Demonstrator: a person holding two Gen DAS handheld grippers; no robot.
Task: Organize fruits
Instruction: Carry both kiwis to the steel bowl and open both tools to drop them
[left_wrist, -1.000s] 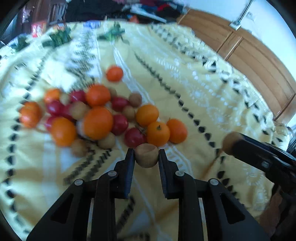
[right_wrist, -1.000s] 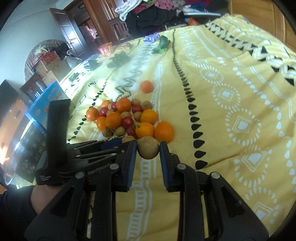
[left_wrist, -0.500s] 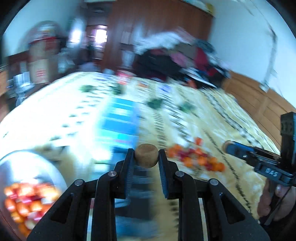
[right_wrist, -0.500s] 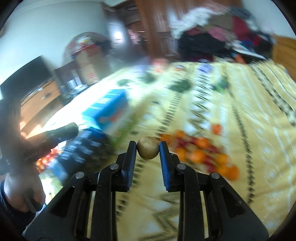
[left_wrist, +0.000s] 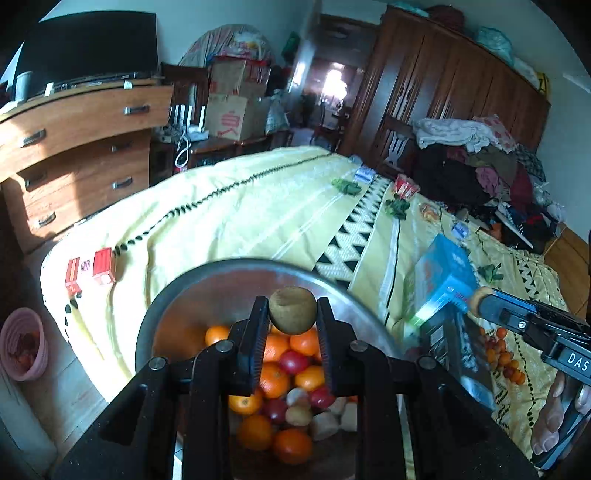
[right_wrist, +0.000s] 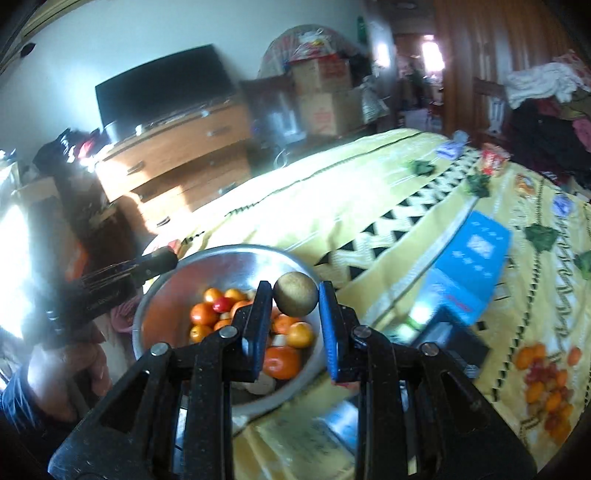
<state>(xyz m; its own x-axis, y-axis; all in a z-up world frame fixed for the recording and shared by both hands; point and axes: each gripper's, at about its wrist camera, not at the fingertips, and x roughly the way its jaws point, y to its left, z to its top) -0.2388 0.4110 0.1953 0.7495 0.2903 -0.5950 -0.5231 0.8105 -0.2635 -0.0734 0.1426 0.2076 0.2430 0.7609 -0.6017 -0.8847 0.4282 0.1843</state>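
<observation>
L wrist view: left claw (left_wrist: 291, 314) is clamped tight on a small brown round fruit (left_wrist: 292, 310), prob. a longan. A sec ago it hung over the loose fruit pile on the bed; now it's over the steel bowl (left_wrist: 207, 291), which already holds tangerines, small red fruits and more brown ones. So the carry leg looks done and the drop looks next. The rest of the pile (left_wrist: 500, 354) lies far right on the bedspread, well apart from the bowl. The right claw (left_wrist: 476, 297) pokes in from the right, w/ a brown fruit at its tip and a hand (left_wrist: 557, 417) under it.

R wrist view: right claw (right_wrist: 295, 299) is closed on its own brown fruit (right_wrist: 295, 298), also swung from pile to over the bowl (right_wrist: 236, 258), nearer the bowl's right rim. The left claw (right_wrist: 162, 258) shows blurred at the bowl's left edge. Leftover fruits (right_wrist: 546, 380) sit at bottom right.

Surface/room: a bed w/ a yellow patterned bedspread (left_wrist: 258, 206), blue box (left_wrist: 443, 280) beside the bowl, red cartons (left_wrist: 88, 269) at the bed edge. Wooden dresser (left_wrist: 74, 147) w/ TV (left_wrist: 88, 48), cardboard boxes, dark wardrobe (left_wrist: 443, 96), clothes heap, pink basket (left_wrist: 22, 347) on the floor.
</observation>
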